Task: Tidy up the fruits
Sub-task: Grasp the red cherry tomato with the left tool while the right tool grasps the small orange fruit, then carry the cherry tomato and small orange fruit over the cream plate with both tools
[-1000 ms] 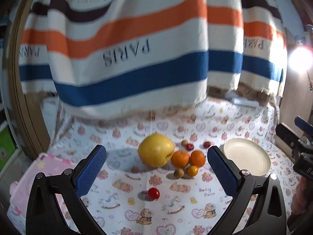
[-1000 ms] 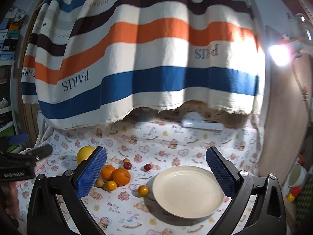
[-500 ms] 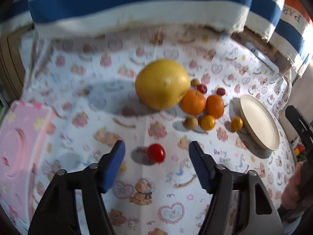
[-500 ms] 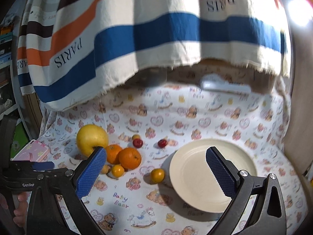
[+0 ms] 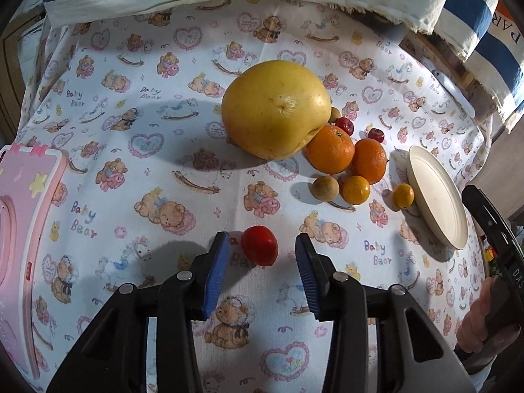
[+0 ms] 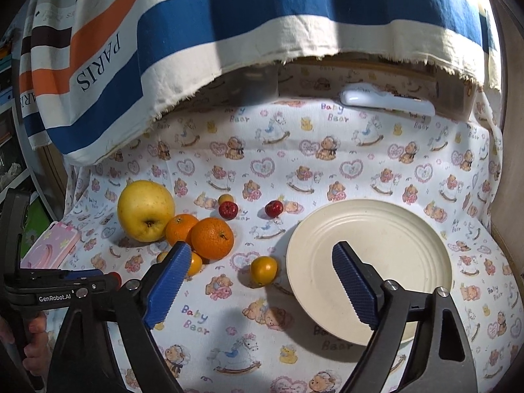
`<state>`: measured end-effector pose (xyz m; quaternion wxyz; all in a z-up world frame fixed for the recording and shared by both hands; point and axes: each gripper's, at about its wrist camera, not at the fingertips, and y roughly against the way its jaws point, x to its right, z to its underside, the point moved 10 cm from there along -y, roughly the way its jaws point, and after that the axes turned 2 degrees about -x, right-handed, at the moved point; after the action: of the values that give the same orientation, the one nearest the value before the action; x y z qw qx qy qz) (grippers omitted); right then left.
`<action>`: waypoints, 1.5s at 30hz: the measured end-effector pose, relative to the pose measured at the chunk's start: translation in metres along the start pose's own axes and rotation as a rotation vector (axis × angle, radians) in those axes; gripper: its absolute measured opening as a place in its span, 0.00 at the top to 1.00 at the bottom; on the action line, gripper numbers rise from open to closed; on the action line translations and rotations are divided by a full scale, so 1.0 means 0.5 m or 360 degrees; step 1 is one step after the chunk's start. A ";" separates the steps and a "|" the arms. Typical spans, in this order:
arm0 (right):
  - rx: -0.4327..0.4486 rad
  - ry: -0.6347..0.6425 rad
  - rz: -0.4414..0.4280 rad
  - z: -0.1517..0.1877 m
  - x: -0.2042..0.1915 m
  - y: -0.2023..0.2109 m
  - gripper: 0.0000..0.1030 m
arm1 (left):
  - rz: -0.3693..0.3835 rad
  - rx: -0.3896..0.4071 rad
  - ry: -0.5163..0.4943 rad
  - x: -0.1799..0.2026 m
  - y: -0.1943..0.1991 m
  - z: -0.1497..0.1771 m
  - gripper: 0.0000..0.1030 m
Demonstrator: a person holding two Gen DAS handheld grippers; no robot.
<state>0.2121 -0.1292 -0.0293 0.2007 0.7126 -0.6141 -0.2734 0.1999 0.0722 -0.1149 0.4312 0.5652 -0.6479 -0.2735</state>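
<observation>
On a table draped in a teddy-bear print cloth (image 6: 327, 163), we see one cream plate (image 6: 386, 229) lying flat and bare at the right, the largest item before us. Left of it sits a single big yellow fruit (image 5: 275, 108), its dimpled end turned toward the left wrist camera. Touching it are two oranges (image 5: 330, 149), side by side. Smaller still, we count two yellow-orange fruits: one (image 6: 263, 269) just beside the plate's rim, another (image 5: 356, 190) next to one brownish round fruit (image 5: 325, 188). Behind the oranges lie two small dark red fruits (image 6: 228, 210), well apart, and one tiny tan fruit (image 6: 225, 199).

Nearest us, one red tomato (image 5: 259, 245) lies alone on the cloth, slightly oval, its long axis tilted from upper left to lower right. The left gripper (image 5: 260, 249) brackets it; its jaws have just been closing, with gaps on both sides, gripping nothing. The right gripper (image 6: 262, 281) hovers over the lone yellow-orange fruit and the plate's edge, jaws wide though they have just been narrowing, holding nothing. One pink case (image 5: 23, 216) rests at far left.
</observation>
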 end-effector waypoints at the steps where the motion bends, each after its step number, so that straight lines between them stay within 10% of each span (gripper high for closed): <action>1: -0.0007 -0.0001 -0.0004 0.001 0.000 -0.002 0.15 | -0.0005 -0.0004 -0.0004 0.000 -0.003 0.001 0.62; 7: -0.0042 -0.0017 -0.0059 0.009 -0.003 -0.011 0.24 | 0.0001 -0.0032 -0.0023 0.005 -0.012 0.007 0.77; 21: -0.0357 -0.0150 -0.0197 0.055 -0.004 -0.092 0.65 | -0.0025 0.0127 -0.0036 0.004 0.021 -0.017 0.78; 45: -0.0590 0.0009 0.0218 0.082 0.002 -0.180 0.72 | -0.0075 0.0167 -0.0048 -0.005 0.030 -0.014 0.78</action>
<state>0.2549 -0.1135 -0.1168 0.3482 0.6209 -0.5997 -0.3656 0.1985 0.0788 -0.0998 0.3846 0.5979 -0.6543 -0.2579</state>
